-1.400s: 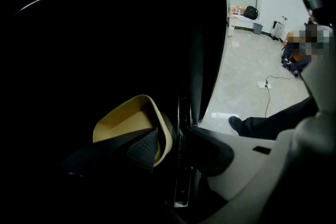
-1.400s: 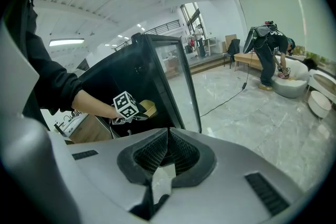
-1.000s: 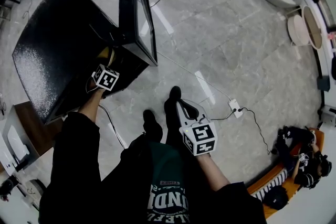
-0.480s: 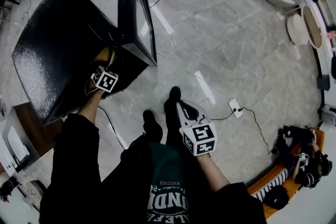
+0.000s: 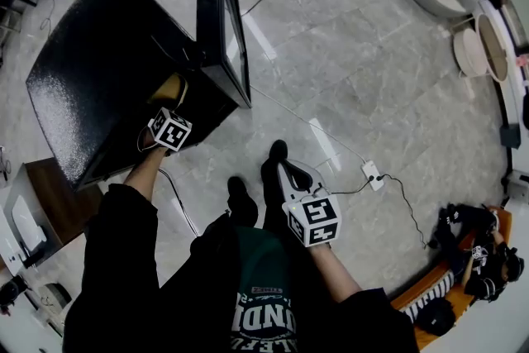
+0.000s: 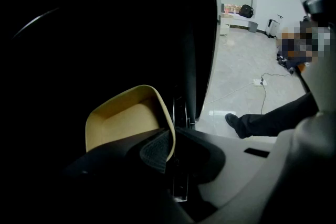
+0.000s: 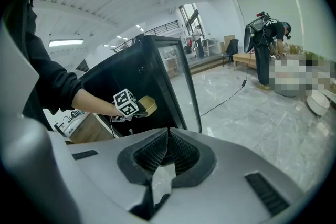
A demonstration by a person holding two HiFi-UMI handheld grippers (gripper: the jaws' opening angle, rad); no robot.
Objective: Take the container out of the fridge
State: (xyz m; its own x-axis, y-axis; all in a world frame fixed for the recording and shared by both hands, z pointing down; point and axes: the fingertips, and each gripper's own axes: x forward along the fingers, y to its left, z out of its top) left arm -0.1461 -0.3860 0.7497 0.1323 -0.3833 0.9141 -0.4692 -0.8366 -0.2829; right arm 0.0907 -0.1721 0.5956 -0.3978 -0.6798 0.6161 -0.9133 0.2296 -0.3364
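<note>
A tan, shallow container sits inside the dark, open black fridge; it shows as a yellow patch at the fridge opening in the head view. My left gripper reaches into the fridge, its jaws closing with both pads pressed on the container's right rim. The right gripper view shows that same left gripper at the container. My right gripper hangs shut and empty above the floor, near the person's shoes.
The fridge's glass door stands open, edge-on, right of the left gripper. A white power strip with cables lies on the marble floor. A wooden cabinet stands left of the fridge. People sit on an orange seat at the right.
The left gripper's cube has shifted slightly down and right in the head view, still at the fridge opening. The right gripper has stayed put.
</note>
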